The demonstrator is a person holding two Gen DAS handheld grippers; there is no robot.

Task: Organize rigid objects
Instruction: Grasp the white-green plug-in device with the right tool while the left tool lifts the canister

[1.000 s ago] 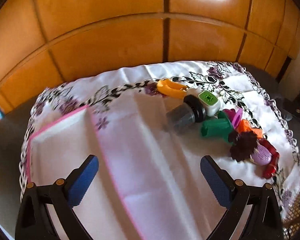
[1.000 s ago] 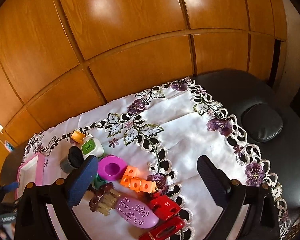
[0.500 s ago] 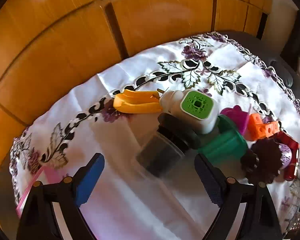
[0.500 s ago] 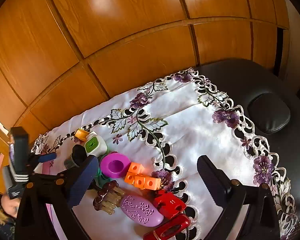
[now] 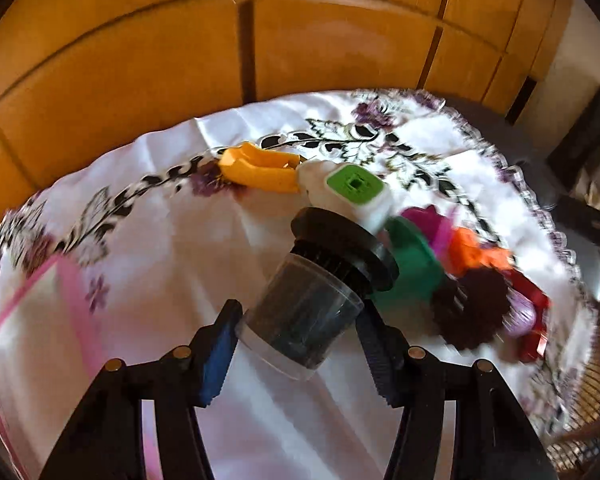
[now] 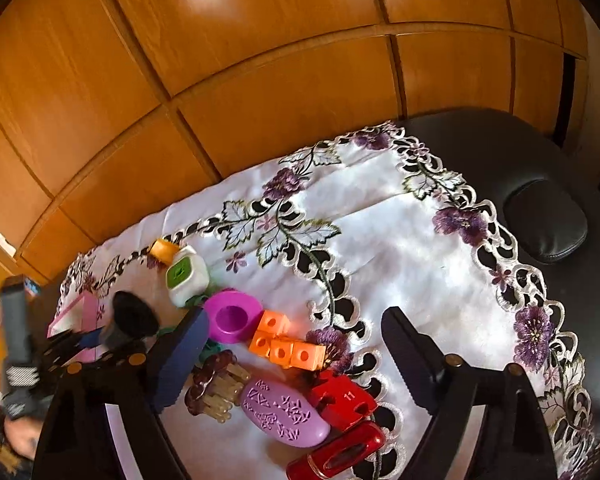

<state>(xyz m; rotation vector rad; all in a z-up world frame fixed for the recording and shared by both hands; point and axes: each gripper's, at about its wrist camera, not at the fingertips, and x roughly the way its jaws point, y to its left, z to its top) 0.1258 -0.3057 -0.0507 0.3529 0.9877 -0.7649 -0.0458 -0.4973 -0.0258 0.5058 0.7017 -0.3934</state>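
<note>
Dark translucent jar (image 5: 306, 312) with black lid (image 5: 342, 250), tilted, is clamped in the left claw (image 5: 296, 354) above the white embroidered cloth (image 5: 172, 240). Beside it: a green cup (image 5: 414, 268). Right claw (image 6: 294, 356) released, over orange cubes (image 6: 286, 342).

I see my left gripper (image 5: 298, 354) clamped on the dark jar (image 5: 300, 318), black lid (image 5: 342, 254) pointing away, above the white embroidered cloth (image 5: 172, 248); behind it lie an orange piece (image 5: 260, 170) and a white block with green face (image 5: 354, 190)
</note>
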